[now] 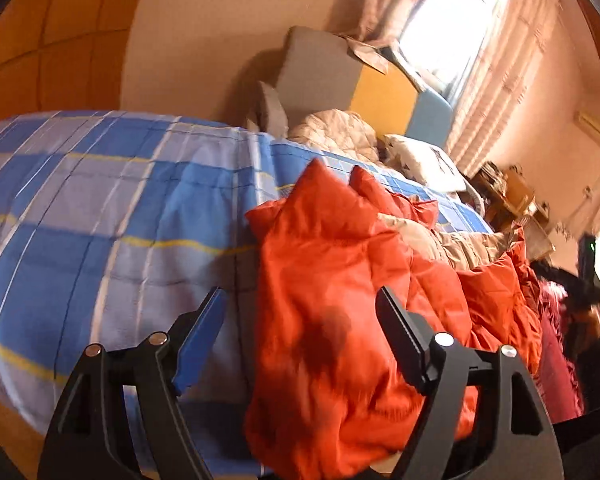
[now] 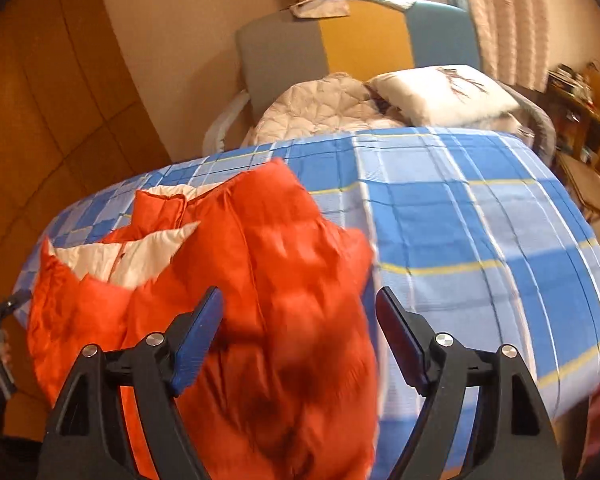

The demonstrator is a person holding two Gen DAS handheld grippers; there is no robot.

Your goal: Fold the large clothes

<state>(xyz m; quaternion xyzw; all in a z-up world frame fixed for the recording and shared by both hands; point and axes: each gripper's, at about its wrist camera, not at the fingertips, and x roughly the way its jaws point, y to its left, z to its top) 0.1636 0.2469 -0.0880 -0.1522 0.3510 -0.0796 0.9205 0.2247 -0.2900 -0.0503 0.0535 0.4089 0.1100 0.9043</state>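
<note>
While both tools hover with jaws spread and nothing between the pads, the fold looks barely begun: the orange down jacket (image 1: 340, 280) lies in a rumpled heap on the bed, on the blue plaid quilt (image 1: 100, 200), its pale lining (image 2: 140, 252) exposed where the front has fallen open. The step in hand seems to be the reach for a first grip.

Seen from the left gripper (image 1: 300, 320), the jacket fills the gap between the jaws and spreads past the right-hand one, while the quilt shows bare beyond the other. Seen from the right gripper (image 2: 300, 320), the jacket lies between the jaws and runs off past the left-hand one, its right edge stopping just short of the opposite jaw. Whether either tool touches the cloth I cannot tell; motion blur softens the near fabric.

Next, each tool probably needs to close on a hem or shoulder edge, so the jacket can be drawn flat on the quilt before any fold.
</note>
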